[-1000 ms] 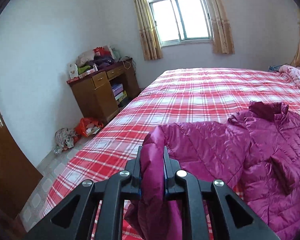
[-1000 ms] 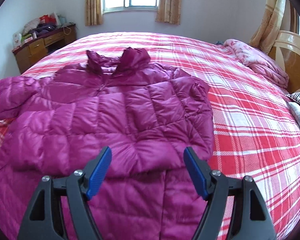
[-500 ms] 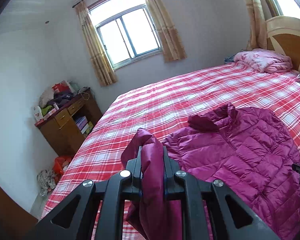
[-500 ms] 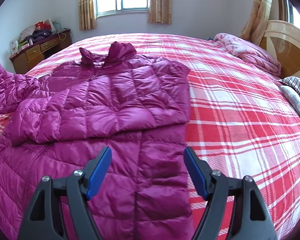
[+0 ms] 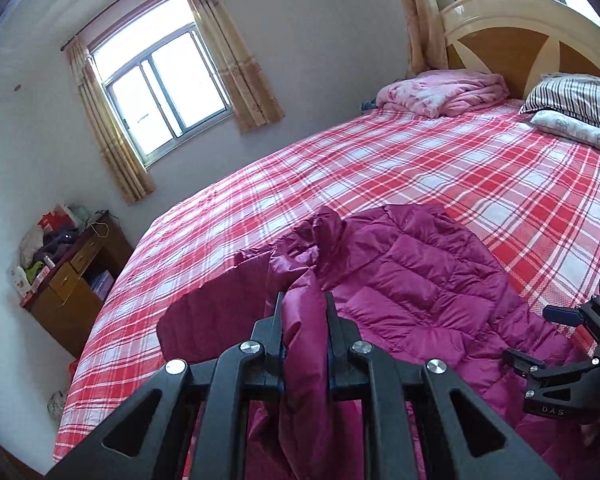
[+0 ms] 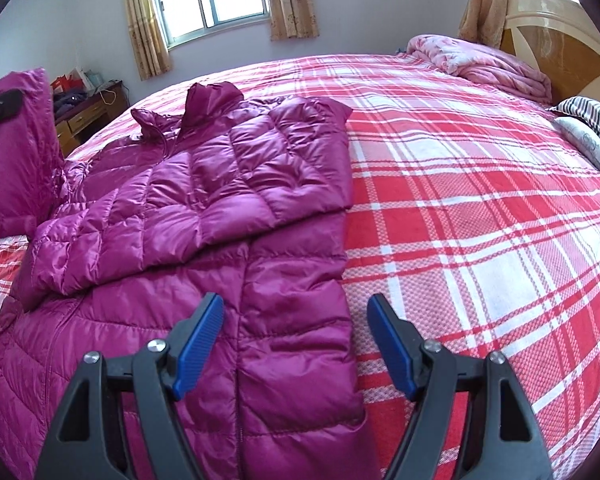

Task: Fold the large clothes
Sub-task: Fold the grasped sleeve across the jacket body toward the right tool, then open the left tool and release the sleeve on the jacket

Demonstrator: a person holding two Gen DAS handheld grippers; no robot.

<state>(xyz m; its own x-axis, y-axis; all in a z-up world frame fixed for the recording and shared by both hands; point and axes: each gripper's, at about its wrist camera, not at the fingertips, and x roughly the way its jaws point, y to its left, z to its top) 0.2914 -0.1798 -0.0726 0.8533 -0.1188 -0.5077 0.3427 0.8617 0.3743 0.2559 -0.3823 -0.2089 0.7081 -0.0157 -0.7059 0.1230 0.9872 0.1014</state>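
Left tool pinches a raised sleeve of the purple jacket spread on the bed, right tool hovers wide open; next, probably, lay that sleeve across the chest.

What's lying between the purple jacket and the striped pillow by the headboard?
Only bare red plaid bedsheet lies between the magenta quilted puffer jacket and the black-and-white striped pillow, seen in the right wrist view.

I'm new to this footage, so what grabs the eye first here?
A shiny magenta puffer jacket sprawls over the near side of the red plaid bed, one sleeve already folded across it. The left gripper pinches its other sleeve aloft, while the right gripper hovers open above the hem.
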